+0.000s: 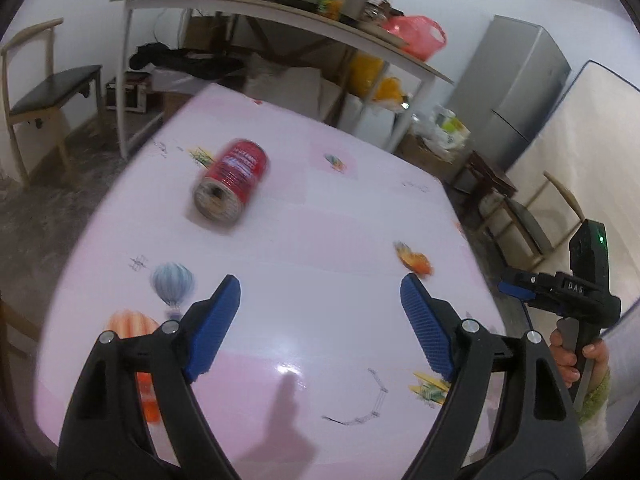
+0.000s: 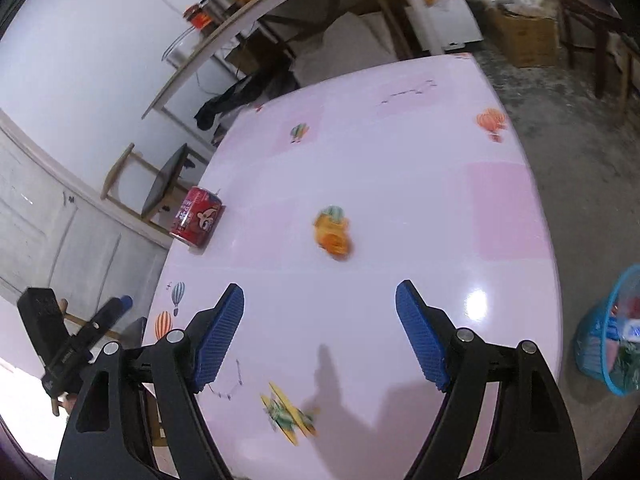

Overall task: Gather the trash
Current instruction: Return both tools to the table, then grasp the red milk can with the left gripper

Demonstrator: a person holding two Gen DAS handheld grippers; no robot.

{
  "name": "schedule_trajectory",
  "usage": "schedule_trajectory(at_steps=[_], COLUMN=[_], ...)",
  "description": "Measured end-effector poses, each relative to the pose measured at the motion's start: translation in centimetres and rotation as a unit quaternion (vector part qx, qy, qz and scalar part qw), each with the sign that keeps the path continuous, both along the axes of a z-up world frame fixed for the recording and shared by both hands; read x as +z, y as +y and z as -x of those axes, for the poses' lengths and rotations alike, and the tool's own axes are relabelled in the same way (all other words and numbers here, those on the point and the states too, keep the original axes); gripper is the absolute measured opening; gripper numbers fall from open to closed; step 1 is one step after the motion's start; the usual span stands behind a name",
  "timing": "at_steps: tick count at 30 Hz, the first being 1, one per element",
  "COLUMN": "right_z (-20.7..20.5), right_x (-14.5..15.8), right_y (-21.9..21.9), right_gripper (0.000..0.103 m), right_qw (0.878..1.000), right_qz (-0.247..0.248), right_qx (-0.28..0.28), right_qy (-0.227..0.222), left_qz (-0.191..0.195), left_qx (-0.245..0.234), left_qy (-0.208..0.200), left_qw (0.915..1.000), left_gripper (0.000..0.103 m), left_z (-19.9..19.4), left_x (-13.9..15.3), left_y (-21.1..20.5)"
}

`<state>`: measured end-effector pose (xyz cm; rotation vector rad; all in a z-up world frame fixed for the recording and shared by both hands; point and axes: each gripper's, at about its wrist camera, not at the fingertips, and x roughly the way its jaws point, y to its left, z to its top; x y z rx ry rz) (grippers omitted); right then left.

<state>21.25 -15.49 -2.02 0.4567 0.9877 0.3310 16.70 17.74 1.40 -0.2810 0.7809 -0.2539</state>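
Observation:
A red drink can [image 1: 232,186] lies on its side on the pink tablecloth [image 1: 320,240], its open end toward me. It also shows in the right wrist view [image 2: 197,217] near the table's left edge. An orange crumpled wrapper [image 2: 333,233] lies mid-table; in the left wrist view it [image 1: 414,261] sits near the right edge. My left gripper [image 1: 321,292] is open and empty, above the table short of the can. My right gripper [image 2: 320,298] is open and empty, short of the wrapper. The right tool [image 1: 576,292] shows at the left view's right edge.
A blue mesh basket [image 2: 610,334] holding trash stands on the floor right of the table. A wooden chair [image 1: 48,92] stands at the left. A cluttered shelf table [image 1: 280,12], a grey fridge [image 1: 516,92] and boxes stand behind.

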Motion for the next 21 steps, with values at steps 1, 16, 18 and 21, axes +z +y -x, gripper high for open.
schedule_trajectory(at_steps=[1, 16, 18, 21], right_z=[-0.4, -2.6, -2.8, -2.9], right_x=[0.0, -1.5, -1.5, -1.7], right_y=[0.3, 1.3, 1.3, 1.4], right_gripper=[0.076, 0.071, 0.071, 0.071], right_qw=[1.0, 0.998, 0.998, 0.998], right_qz=[0.004, 0.018, 0.017, 0.018], right_qx=[-0.001, -0.03, -0.034, -0.035], right_qy=[0.001, 0.043, 0.044, 0.045], left_qz=[-0.01, -0.173, -0.174, -0.16], left_qx=[0.001, -0.014, -0.014, -0.015], left_qy=[0.0, 0.033, 0.03, 0.028], left_qw=[0.9999, 0.9842, 0.9841, 0.9866], left_gripper=[0.083, 0.085, 0.077, 0.062], left_z=[-0.5, -14.6, -15.0, -15.1], left_x=[0.2, -5.6, -6.3, -6.8], left_y=[0.5, 2.9, 3.1, 3.5])
